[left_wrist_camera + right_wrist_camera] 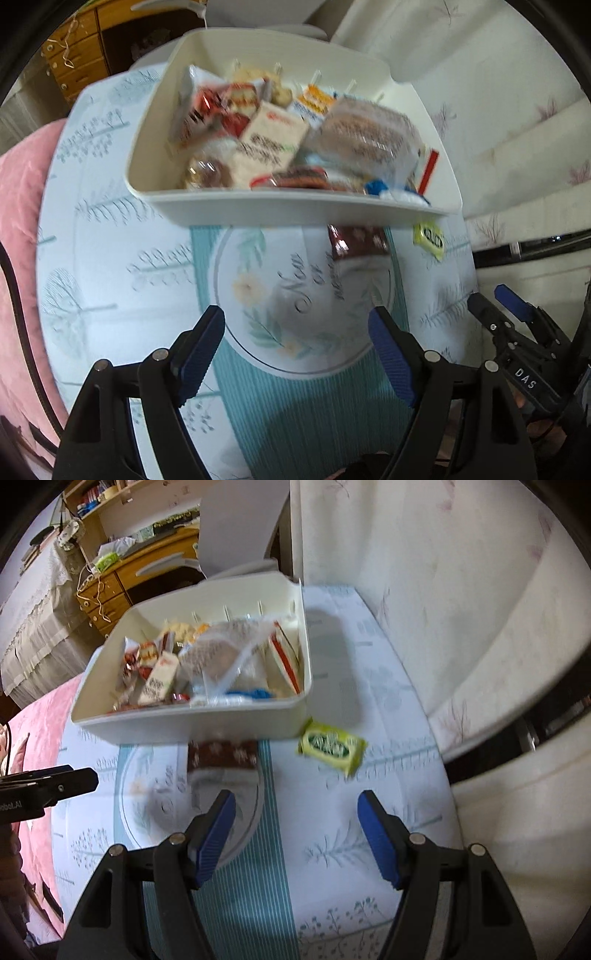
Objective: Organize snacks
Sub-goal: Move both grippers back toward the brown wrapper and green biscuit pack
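Two wrist views over a cloth-covered surface. A white bin, already heaped with wrapped snacks, stands at the far side. Two packets lie outside it on the cloth: a brown packet touching the bin's near wall, and a yellow-green packet just beside the bin's near right corner, apart from the brown one.

Left gripper: jaws spread, nothing between them, hanging over the printed round motif with the brown packet ahead and slightly right. Right gripper: jaws likewise spread and empty, hanging over the cloth with the yellow-green packet ahead and a little right of its line and the brown packet ahead to its left.

Handling, as a judgement: both loose packets look small, flat and light, in thin film wrappers that are likely smooth and crinkly, with contents that may crush under hard pressure. The yellow-green packet lies skewed, so the jaws would need to align across its shorter width, gripping the body rather than a sealed end flap. The brown packet's far edge is against the bin wall, leaving its side edges as the accessible hold. A light squeeze should suffice; a flat packet on cloth may slide or pinch the fabric beneath.
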Demonstrator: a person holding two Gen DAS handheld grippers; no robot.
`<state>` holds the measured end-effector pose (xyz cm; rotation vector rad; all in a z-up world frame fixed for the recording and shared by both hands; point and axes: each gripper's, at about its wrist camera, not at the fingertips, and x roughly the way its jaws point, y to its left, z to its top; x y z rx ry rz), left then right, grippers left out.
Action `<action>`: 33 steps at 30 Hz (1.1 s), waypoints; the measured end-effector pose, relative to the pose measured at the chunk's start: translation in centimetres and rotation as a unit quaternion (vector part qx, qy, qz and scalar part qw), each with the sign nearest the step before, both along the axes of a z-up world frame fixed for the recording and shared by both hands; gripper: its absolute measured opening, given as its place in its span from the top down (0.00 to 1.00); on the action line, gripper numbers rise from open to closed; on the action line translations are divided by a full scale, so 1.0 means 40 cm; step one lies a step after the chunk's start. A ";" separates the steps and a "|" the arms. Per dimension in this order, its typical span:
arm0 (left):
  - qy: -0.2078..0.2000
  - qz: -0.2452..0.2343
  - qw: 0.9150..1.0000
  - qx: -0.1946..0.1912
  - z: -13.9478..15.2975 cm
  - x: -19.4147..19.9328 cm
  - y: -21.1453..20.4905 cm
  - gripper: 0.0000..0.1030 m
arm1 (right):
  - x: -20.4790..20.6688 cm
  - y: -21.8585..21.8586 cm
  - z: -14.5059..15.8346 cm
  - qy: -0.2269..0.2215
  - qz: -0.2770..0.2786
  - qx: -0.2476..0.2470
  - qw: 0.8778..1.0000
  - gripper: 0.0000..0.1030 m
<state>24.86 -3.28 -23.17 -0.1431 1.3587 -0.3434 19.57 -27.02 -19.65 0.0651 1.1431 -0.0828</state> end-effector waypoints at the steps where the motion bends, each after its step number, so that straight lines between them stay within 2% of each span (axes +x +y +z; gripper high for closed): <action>1: 0.005 -0.003 1.000 0.003 -0.007 -0.006 -0.011 0.23 | -0.006 -0.004 -0.008 0.004 0.001 0.001 1.000 0.33; 6: 0.020 0.007 1.000 0.010 -0.029 -0.022 -0.056 0.22 | -0.019 -0.035 -0.043 0.017 0.010 0.006 1.000 0.33; 11: 0.026 0.044 0.998 0.023 -0.044 -0.025 -0.111 0.19 | -0.010 -0.079 -0.072 0.023 0.036 0.018 0.999 0.33; 20: 0.030 0.105 0.993 0.054 -0.078 -0.025 -0.231 0.17 | 0.018 -0.160 -0.109 0.017 0.125 0.031 0.992 0.33; 26: 0.007 0.120 0.990 0.070 -0.101 -0.003 -0.296 0.17 | 0.041 -0.186 -0.135 -0.015 0.192 0.015 0.981 0.33; 33: -0.011 0.148 0.985 0.087 -0.148 0.038 -0.321 0.17 | 0.079 -0.187 -0.165 -0.055 0.251 0.009 0.966 0.33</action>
